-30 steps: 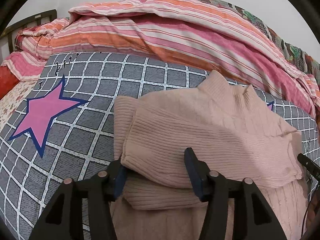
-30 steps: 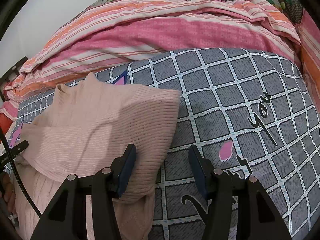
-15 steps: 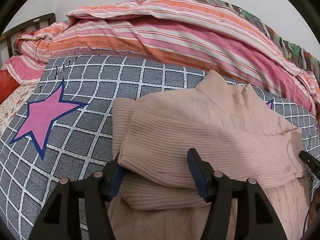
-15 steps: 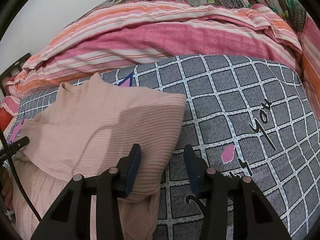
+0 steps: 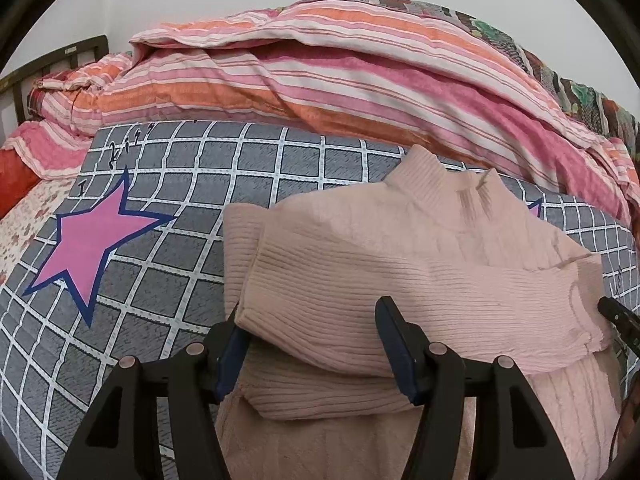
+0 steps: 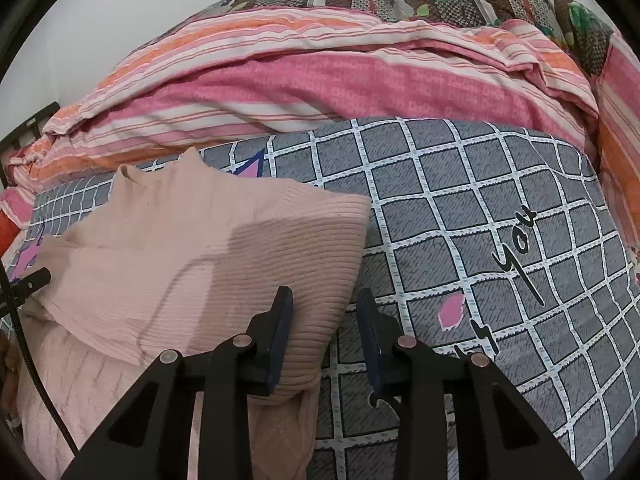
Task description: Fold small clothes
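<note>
A pale pink ribbed sweater [image 5: 400, 272] lies on the grey checked bedspread [image 5: 168, 240], both sleeves folded across its body, collar toward the far side. My left gripper [image 5: 312, 344] is open, its jaws on either side of the folded sleeve's left end, low over the sweater. In the right wrist view the sweater [image 6: 192, 264] lies at left. My right gripper [image 6: 326, 340] is open with a narrower gap, straddling the sweater's right folded edge; whether the fingers touch the cloth I cannot tell.
A rolled pink and orange striped quilt [image 5: 320, 92] lies along the far side of the bed, also in the right wrist view [image 6: 320, 80]. A dark bed frame [image 5: 48, 64] stands at far left. A black cable [image 6: 28, 340] hangs at the left edge.
The right gripper's jaws have narrowed and shifted right onto the sweater's right edge. The left gripper has drawn back slightly and stays open over the sleeve.
</note>
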`<state>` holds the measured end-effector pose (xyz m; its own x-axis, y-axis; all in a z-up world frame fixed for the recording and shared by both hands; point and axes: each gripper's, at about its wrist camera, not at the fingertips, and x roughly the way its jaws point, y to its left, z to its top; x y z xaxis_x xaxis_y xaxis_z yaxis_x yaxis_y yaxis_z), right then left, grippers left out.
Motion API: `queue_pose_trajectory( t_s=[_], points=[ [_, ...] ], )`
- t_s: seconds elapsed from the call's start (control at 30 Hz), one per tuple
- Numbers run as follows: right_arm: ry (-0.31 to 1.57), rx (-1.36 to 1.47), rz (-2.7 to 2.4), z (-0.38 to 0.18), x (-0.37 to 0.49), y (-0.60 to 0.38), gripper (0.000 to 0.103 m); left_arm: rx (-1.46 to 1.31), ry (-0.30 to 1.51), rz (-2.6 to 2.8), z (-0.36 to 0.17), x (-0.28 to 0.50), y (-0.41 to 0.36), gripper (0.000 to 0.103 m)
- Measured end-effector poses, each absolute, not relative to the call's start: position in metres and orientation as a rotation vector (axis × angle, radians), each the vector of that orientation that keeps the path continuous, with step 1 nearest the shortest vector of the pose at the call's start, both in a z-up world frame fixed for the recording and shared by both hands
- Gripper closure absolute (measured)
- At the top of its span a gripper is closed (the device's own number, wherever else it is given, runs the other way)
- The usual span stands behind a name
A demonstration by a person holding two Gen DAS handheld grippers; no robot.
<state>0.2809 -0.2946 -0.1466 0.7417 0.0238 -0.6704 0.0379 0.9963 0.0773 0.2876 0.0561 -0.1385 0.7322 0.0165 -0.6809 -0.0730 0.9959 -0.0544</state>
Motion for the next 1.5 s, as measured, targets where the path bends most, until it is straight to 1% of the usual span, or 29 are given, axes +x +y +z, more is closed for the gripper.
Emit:
queue_pose_trajectory(
  t_s=[0.37, 0.67, 0.93, 1.0, 1.1, 1.17, 1.3, 1.4, 1.43, 1.5],
  points=[
    [0.735, 0.079, -0.014, -0.147, 0.281, -0.294, 0.071, -0.065, 0.712, 0.045, -0.133, 0.281, 0.054, 0.041],
    [0.704, 0.077, -0.019, -0.143, 0.275, -0.294, 0.071, -0.050, 0.649, 0.039, -0.125, 0.272, 0.050, 0.033],
    [0.677, 0.078, -0.018, -0.138, 0.271, -0.294, 0.069, -0.033, 0.608, 0.031, -0.119, 0.266, 0.045, 0.032],
    [0.677, 0.074, -0.022, -0.138, 0.271, -0.293, 0.065, -0.029, 0.599, 0.027, -0.117, 0.264, 0.044, 0.032],
    [0.665, 0.082, -0.032, -0.135, 0.268, -0.295, 0.063, -0.035, 0.597, 0.016, -0.117, 0.264, 0.045, 0.031],
    [0.652, 0.099, -0.032, -0.131, 0.264, -0.298, 0.060, -0.040, 0.603, 0.011, -0.118, 0.264, 0.045, 0.031],
    [0.686, 0.153, -0.025, -0.121, 0.248, -0.307, 0.060, -0.065, 0.616, -0.018, -0.121, 0.263, 0.051, 0.031],
    [0.693, 0.185, -0.009, -0.115, 0.212, -0.315, 0.059, -0.099, 0.641, -0.055, -0.124, 0.253, 0.061, 0.031],
    [0.692, 0.182, -0.016, -0.113, 0.202, -0.316, 0.058, -0.113, 0.664, -0.058, -0.126, 0.249, 0.065, 0.031],
    [0.683, 0.155, -0.047, -0.111, 0.171, -0.320, 0.049, -0.142, 0.716, -0.090, -0.130, 0.234, 0.073, 0.031]
  ],
)
